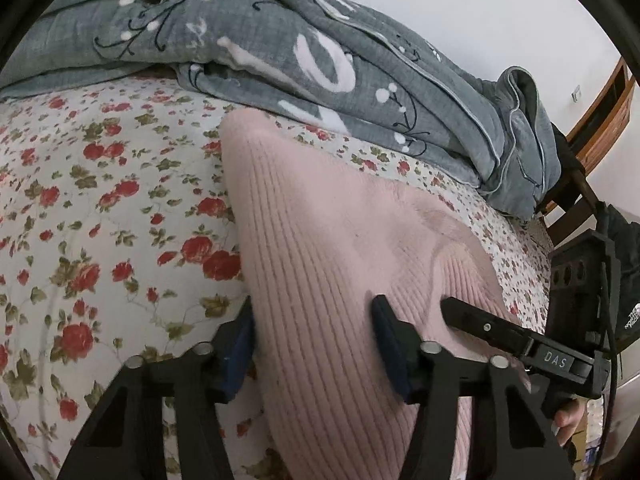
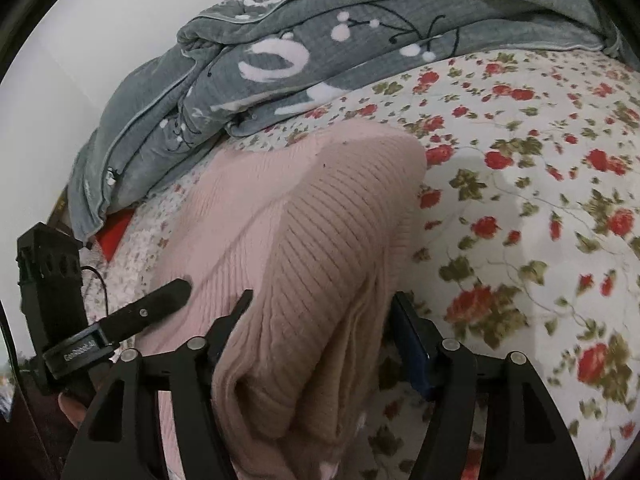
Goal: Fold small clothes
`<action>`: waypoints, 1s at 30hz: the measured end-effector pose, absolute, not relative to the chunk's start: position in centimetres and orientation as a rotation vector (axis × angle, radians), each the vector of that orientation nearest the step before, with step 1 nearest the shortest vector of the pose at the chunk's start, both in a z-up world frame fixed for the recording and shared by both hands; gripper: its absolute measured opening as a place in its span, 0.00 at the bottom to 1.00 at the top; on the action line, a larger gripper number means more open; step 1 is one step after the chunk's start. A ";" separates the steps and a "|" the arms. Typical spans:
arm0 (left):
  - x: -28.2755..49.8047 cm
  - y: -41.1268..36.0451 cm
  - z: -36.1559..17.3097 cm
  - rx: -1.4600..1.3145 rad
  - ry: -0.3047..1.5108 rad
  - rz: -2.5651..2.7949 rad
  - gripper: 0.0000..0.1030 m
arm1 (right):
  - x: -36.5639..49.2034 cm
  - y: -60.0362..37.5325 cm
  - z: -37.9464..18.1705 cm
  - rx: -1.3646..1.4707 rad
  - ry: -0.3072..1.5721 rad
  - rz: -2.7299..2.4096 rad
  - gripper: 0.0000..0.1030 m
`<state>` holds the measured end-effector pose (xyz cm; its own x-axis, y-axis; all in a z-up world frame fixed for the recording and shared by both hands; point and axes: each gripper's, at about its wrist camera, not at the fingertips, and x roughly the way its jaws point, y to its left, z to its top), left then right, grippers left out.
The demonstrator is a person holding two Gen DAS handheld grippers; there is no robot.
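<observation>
A pink ribbed knit garment (image 1: pixel 320 220) lies partly folded on the flowered bedsheet (image 1: pixel 100 200). In the left wrist view my left gripper (image 1: pixel 314 340) straddles its near left edge; fabric fills the gap and both blue pads press on it. One black finger (image 1: pixel 472 318) of the right gripper rests on the knit just to the right. In the right wrist view my right gripper (image 2: pixel 322 312) holds a bunched fold of the pink garment (image 2: pixel 320 200) between its pads. A finger (image 2: pixel 160 296) of the left gripper shows at the left.
A crumpled grey quilt (image 1: pixel 280 40) with white and black print is piled along the far side of the bed, also the grey quilt (image 2: pixel 320 40). Flowered bedsheet (image 2: pixel 520 200) spreads to the right. Wooden furniture (image 1: pixel 608 108) stands past the bed's end. A person's hand (image 1: pixel 568 420) grips the right gripper's handle.
</observation>
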<state>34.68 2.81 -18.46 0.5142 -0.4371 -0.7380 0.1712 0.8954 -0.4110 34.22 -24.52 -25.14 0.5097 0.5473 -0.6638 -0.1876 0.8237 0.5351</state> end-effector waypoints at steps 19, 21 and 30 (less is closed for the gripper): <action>29.4 6.4 -15.0 -0.268 0.918 -0.316 0.35 | 28.0 -20.9 -22.3 0.460 0.887 0.510 0.31; 28.5 7.1 -14.9 -0.273 0.911 -0.308 0.35 | 27.3 -20.3 -22.2 0.445 0.886 0.529 0.31; 28.1 7.5 -16.2 -0.242 0.911 -0.271 0.49 | 26.8 -21.0 -23.1 0.383 0.886 0.486 0.49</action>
<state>28.12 7.50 -16.21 0.5833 -0.3315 -0.7416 0.1283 0.9391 -0.3189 26.77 -20.96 -23.06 0.5373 0.5504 -0.6390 -0.2426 0.8265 0.5079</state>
